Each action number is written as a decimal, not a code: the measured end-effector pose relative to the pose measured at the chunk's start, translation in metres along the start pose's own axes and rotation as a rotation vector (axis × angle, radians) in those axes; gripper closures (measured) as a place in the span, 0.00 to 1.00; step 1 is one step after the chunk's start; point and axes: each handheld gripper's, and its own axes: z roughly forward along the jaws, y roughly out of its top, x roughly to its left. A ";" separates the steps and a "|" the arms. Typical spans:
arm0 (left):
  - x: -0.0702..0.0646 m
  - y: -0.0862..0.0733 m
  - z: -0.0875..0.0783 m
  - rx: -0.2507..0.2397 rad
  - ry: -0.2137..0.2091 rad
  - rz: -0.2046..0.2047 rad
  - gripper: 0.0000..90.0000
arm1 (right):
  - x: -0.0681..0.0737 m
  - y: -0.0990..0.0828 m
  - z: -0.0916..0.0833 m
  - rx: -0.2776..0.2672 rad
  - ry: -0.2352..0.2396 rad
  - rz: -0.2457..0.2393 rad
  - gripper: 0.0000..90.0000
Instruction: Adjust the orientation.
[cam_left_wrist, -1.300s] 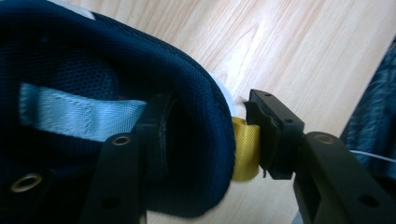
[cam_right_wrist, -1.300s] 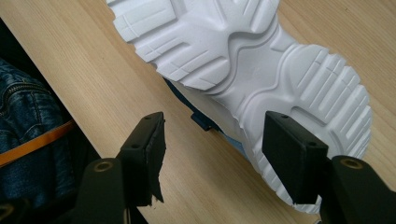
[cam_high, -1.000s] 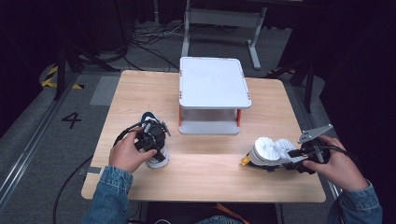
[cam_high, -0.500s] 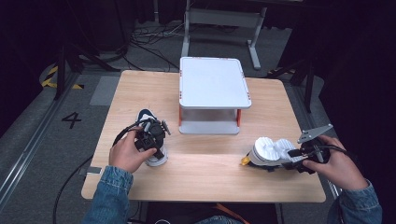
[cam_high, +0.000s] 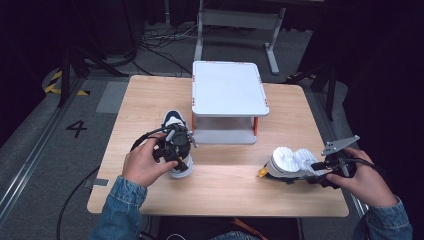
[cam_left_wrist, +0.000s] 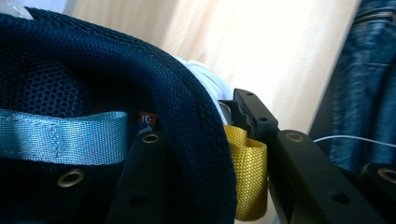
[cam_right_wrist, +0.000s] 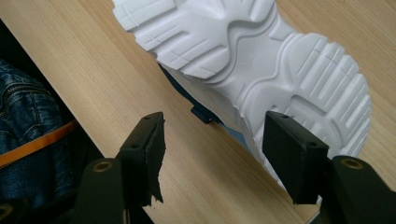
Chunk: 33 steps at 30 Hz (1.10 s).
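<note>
We see the left gripper (cam_high: 176, 146) gripping the dark navy mesh sneaker with a white sole (cam_high: 178, 131) at its heel collar. In the left gripper view one black jaw sits inside the shoe against the padded lining, beside a light blue webbing strip (cam_left_wrist: 60, 136), while the other jaw presses from outside on the yellow fabric pull tab (cam_left_wrist: 247, 175); the jaws have just been closing, and they now pinch the collar and tab between them. In the high view this sneaker stands on the left half of the light wooden bench (cam_high: 225, 180), just in front of the left corner of the white two-tier rack with orange posts (cam_high: 227, 90), near it but apart.

The right gripper (cam_high: 320, 172) lies low at the right edge of the bench, beside the second sneaker, tipped on its side with its white lugged sole (cam_right_wrist: 261, 60) facing the gripper. Its jaws stand spread: the sole's edge reaches in front of the right jaw, but we cannot tell whether that jaw touches it, and bare wood shows between the two jaws.

The rack stands at the middle of the bench, well apart from the second sneaker. Denim sleeves (cam_high: 120, 210) come in from below.
</note>
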 end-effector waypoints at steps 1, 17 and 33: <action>-0.004 0.005 0.000 0.001 -0.004 0.021 0.76 | 0.000 -0.002 -0.001 -0.001 -0.003 0.004 0.45; -0.014 0.073 0.022 0.058 0.000 0.178 0.75 | 0.003 -0.023 -0.006 0.015 -0.025 0.055 0.45; 0.037 0.105 0.058 0.044 -0.021 0.226 0.74 | 0.008 -0.058 -0.019 0.018 -0.068 0.147 0.45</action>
